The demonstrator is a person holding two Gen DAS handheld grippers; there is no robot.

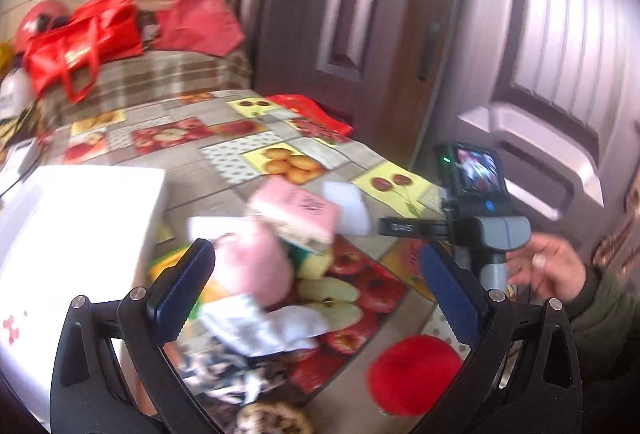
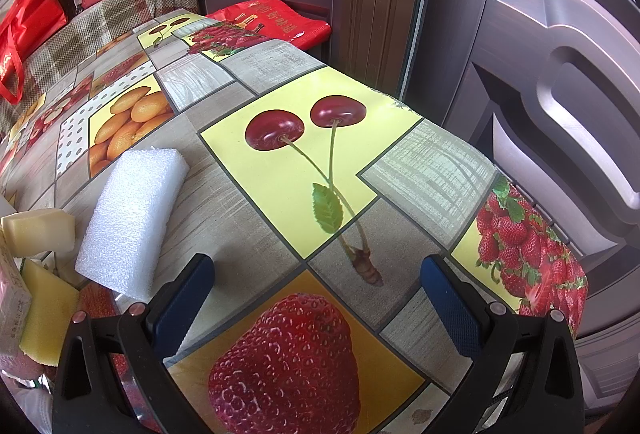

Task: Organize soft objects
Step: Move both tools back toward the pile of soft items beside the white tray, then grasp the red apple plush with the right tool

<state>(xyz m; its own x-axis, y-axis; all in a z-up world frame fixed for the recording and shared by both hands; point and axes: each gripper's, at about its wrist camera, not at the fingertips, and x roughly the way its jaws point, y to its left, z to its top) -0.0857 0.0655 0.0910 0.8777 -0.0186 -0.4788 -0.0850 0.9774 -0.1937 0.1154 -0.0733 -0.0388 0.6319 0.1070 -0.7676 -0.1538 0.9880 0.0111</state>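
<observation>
A heap of soft things lies on the fruit-print tablecloth [image 1: 280,138]: a pink fluffy item [image 1: 256,266], a pink packet [image 1: 296,208], a yellow sponge [image 1: 316,264], white cloth [image 1: 272,326], patterned fabric [image 1: 224,374] and a red pompom [image 1: 414,374]. My left gripper [image 1: 316,274] hovers open over the heap, holding nothing; this view is blurred. My right gripper [image 2: 316,282] stands open above bare tablecloth [image 2: 304,162], a white foam block [image 2: 132,214] just left of its left finger [image 2: 184,298]. A yellow sponge [image 2: 48,310] sits at the left edge.
A white box [image 1: 80,234] stands left of the heap. Red bags [image 1: 80,42] are piled on a checked cover at the back. A brown panelled door [image 2: 540,74] runs along the table's right edge. A person's hand [image 1: 548,266] holds the right gripper's handle [image 1: 500,230].
</observation>
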